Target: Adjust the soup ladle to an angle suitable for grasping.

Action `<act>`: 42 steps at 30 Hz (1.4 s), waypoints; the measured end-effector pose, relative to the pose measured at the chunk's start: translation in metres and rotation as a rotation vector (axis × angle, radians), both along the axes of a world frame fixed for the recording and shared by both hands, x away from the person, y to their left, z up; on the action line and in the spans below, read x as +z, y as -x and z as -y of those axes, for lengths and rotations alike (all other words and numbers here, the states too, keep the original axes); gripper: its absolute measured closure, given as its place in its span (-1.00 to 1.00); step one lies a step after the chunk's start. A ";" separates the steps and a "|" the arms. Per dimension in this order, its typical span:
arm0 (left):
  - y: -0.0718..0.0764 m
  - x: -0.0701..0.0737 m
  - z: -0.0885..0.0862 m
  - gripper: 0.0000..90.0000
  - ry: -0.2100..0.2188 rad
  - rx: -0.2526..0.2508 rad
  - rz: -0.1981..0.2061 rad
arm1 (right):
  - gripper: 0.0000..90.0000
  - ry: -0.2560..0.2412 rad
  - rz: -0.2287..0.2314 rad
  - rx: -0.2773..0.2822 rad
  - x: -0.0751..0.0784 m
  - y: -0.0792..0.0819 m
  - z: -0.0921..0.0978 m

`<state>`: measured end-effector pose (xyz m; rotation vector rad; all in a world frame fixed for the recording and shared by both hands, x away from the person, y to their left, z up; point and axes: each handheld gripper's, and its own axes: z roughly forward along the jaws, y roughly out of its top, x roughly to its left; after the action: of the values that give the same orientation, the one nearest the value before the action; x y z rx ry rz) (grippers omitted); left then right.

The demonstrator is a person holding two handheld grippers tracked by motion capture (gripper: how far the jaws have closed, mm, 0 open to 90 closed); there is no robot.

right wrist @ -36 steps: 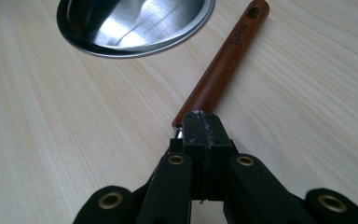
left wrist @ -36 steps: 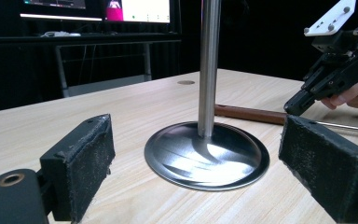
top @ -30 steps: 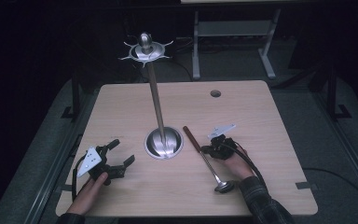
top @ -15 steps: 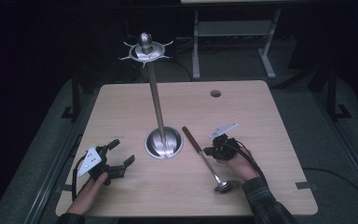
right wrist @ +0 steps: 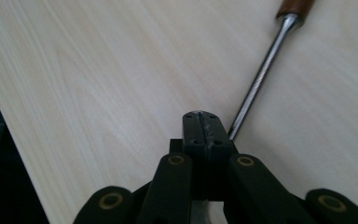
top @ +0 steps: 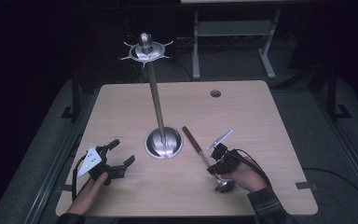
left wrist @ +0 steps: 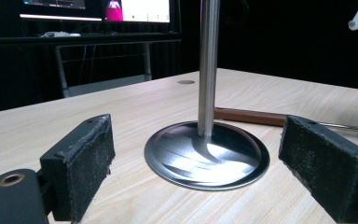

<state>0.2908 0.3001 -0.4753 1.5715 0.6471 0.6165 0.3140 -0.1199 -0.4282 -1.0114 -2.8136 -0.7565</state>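
- Two grippers work the table (top: 121,100): the right gripper (top: 219,164) sits at five o'clock from the stand (top: 164,142), clenched on the ladle (top: 204,154) near its bowl, likely for lifting.
- The left gripper (top: 120,157), at eight o'clock, rests with jaws released, seemingly waiting.

Wooden table (top: 121,107) bears stand (top: 164,142) and ladle (top: 200,150).
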 end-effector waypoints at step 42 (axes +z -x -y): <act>0.000 0.000 0.000 -0.79 0.001 0.001 -0.001 | 1.00 0.181 -0.034 -0.057 -0.009 -0.012 0.030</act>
<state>0.2909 0.3001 -0.4753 1.5704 0.6483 0.6161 0.3257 -0.1498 -0.4370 -1.1229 -2.8766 -0.4902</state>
